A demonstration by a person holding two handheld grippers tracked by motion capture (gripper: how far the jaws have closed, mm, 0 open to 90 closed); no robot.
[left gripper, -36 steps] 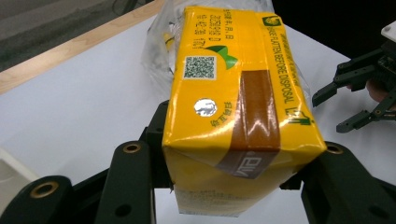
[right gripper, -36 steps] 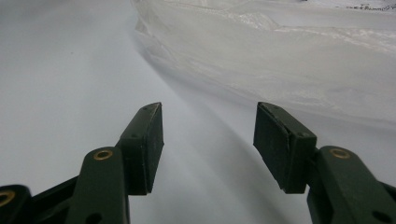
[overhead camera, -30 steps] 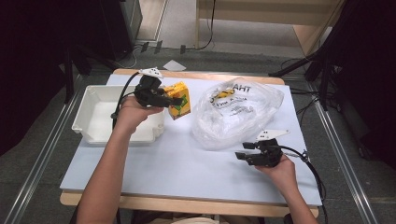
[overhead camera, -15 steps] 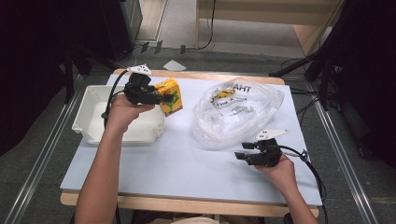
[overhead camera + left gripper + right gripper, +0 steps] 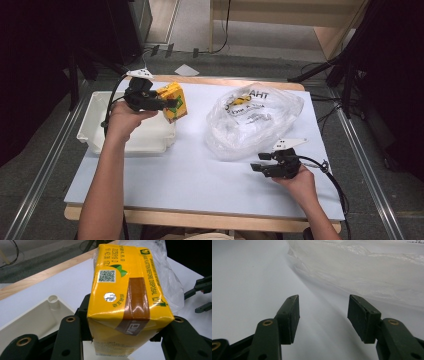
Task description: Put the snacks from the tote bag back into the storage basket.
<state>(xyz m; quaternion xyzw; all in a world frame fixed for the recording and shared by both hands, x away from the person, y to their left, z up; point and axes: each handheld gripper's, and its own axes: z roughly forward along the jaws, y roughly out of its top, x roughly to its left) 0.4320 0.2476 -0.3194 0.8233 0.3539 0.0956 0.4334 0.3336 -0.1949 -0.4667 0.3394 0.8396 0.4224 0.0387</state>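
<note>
Left claw (image 5: 167, 104) is clamped on the yellow cardboard drink carton (image 5: 173, 101), held up roughly over the white plastic tray's (image 5: 95, 131) 2 o'clock corner, I think, while the right claw (image 5: 260, 163) sits apart.

the yellow carton's (image 5: 127, 297) lower end is cut off by the left gripper view's bottom edge.

The worktop (image 5: 190, 175) was evenly lit from above, while its surroundings were left dark. Glare was seen on the yellow carton (image 5: 125, 297), and soft blur throughout the right gripper view.
</note>
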